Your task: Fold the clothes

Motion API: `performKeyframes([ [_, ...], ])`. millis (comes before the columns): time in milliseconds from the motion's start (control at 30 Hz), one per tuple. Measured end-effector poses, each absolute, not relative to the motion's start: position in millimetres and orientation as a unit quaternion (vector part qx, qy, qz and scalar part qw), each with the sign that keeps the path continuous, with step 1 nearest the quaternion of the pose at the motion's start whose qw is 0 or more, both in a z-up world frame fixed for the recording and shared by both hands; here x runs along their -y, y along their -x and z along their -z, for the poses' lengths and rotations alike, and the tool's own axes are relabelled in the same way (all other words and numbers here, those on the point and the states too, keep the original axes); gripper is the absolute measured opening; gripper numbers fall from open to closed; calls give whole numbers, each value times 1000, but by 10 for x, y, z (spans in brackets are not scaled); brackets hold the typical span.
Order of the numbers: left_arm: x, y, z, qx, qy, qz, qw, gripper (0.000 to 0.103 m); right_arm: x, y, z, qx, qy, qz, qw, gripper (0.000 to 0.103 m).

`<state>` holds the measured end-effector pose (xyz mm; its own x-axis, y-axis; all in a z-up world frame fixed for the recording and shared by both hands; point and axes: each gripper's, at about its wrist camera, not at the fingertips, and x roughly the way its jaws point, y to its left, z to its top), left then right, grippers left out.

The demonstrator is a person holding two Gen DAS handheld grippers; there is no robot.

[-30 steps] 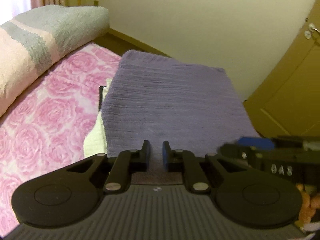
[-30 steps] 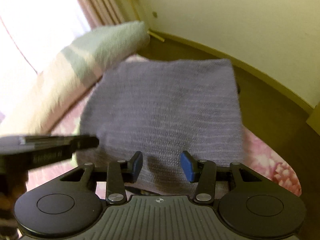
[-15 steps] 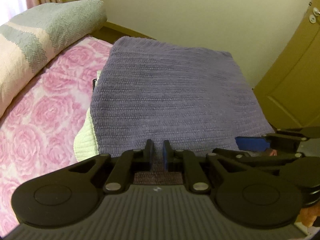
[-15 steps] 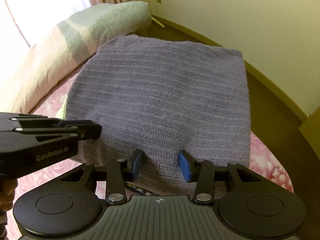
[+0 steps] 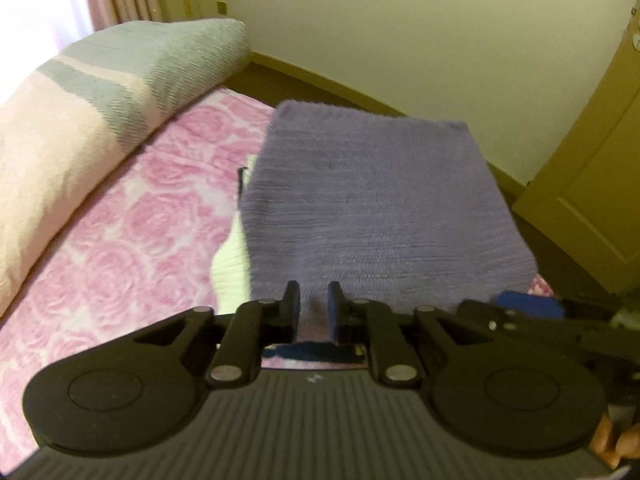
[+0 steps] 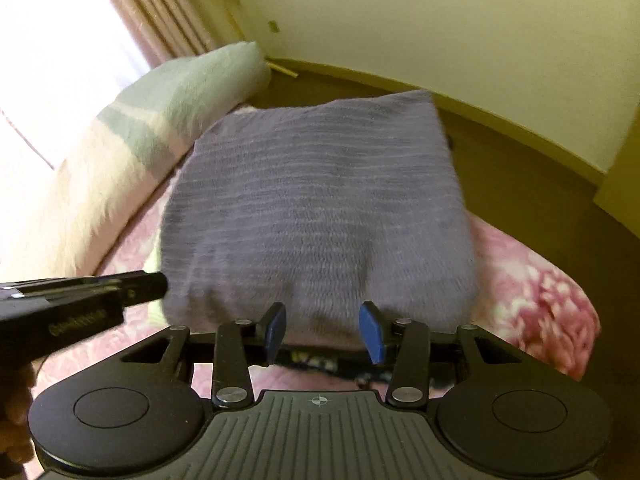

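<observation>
Purple knit (image 5: 376, 208) lies folded square atop a pale garment (image 5: 232, 264) on the bed (image 5: 120, 240). Left tool (image 5: 314, 307) nearly pressed together, holding nothing visible; right tool (image 6: 323, 330) spread. Further folds, if any, can't be judged.

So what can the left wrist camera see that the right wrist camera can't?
Only the left wrist view shows the brown door and a pale green cloth peeking from under the purple knit. Only the right wrist view shows the bright window. Both show the knit, the rose-patterned bedspread and the striped blanket.
</observation>
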<state>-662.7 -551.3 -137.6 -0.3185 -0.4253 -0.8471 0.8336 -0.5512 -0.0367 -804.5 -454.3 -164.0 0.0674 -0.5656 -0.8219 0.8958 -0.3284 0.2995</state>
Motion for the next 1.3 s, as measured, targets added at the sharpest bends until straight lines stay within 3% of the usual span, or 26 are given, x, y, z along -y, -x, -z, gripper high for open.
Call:
performKeyframes([
  [233,5159,6400,858,-234,-397,779,425,28,4214,7736,1236,-170,-445,681,555,46],
  [333,4990,6282,670,-230,-388,782,431,31,4030,7608,1056,-161,-424,696,557,86],
  [700,4337,5808,340,-221,-368,792,435,39,3355,7223,627,-154,-383,732,541,86],
  [1300,3197,5037,233,-178,-381,798,432,54,2227,6479,470,-174,-381,745,519,86],
])
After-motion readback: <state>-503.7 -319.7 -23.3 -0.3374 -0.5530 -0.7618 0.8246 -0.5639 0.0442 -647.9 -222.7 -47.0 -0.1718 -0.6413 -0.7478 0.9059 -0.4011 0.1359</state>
